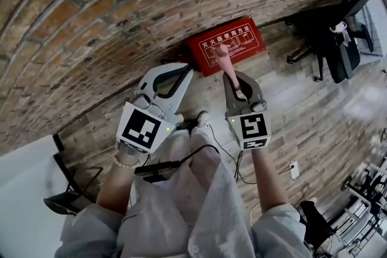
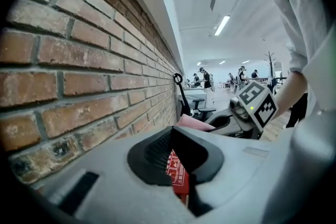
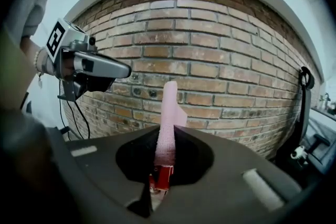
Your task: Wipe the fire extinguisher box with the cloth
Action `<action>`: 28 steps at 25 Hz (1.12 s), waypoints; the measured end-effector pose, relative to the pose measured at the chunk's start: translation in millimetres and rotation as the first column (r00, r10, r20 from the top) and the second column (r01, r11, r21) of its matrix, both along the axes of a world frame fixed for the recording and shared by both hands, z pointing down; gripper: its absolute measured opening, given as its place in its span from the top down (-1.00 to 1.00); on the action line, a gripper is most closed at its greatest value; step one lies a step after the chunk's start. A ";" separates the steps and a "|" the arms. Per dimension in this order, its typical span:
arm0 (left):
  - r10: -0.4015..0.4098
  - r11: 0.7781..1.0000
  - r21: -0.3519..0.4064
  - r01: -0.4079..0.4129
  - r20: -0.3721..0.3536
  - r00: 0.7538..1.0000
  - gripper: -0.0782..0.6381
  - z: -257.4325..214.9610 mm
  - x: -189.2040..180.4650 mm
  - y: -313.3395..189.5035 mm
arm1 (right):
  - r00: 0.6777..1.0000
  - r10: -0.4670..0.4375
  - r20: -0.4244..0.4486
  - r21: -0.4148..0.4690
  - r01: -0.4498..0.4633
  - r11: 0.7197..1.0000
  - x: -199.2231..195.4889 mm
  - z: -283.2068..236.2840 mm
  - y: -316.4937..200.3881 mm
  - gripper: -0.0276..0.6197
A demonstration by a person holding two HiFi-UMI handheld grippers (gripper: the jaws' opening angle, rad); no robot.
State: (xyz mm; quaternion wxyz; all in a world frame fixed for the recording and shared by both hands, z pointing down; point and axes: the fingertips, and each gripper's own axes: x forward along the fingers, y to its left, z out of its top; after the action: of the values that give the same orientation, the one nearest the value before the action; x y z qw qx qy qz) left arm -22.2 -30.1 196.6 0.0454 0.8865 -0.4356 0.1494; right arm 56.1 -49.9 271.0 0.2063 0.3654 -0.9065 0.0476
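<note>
The right gripper [image 1: 234, 78] pinches a pink cloth [image 1: 222, 56] above the red, white-lettered fire extinguisher box [image 1: 245, 39]; the left gripper [image 1: 186, 69] is closed, empty.

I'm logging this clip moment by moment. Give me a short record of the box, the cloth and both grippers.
box: red, on the floor at the foot of the brick wall
cloth: pink strip, sticking out past the jaws
right gripper: shut on the cloth, aimed towards the box
left gripper: jaws together, nothing held, beside the right gripper
wiping contact: cannot tell; in the head view the cloth tip overlaps the box
</note>
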 end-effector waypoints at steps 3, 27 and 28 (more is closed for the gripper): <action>-0.039 0.999 0.017 0.041 -0.073 0.997 0.79 -27.7 -8.2 -2.2 | 0.999 0.032 0.001 0.044 -0.032 0.999 9.9 -30.6 1.1 0.86; 0.002 0.994 0.112 -0.001 -0.014 1.000 0.79 -76.5 -16.3 34.2 | 0.998 0.051 0.043 0.125 -0.056 0.991 -8.4 -107.8 51.2 0.86; 0.000 0.994 0.112 0.002 -0.013 1.000 0.79 -76.7 -17.2 34.2 | 0.998 0.053 0.047 0.126 -0.058 0.990 -8.8 -109.7 50.8 0.86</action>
State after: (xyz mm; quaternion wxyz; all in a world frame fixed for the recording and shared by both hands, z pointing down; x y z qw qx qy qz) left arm -39.4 4.1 119.9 -0.0017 0.8884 -0.4433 0.1189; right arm 47.4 0.9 161.2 0.1616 0.4017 -0.9014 0.0034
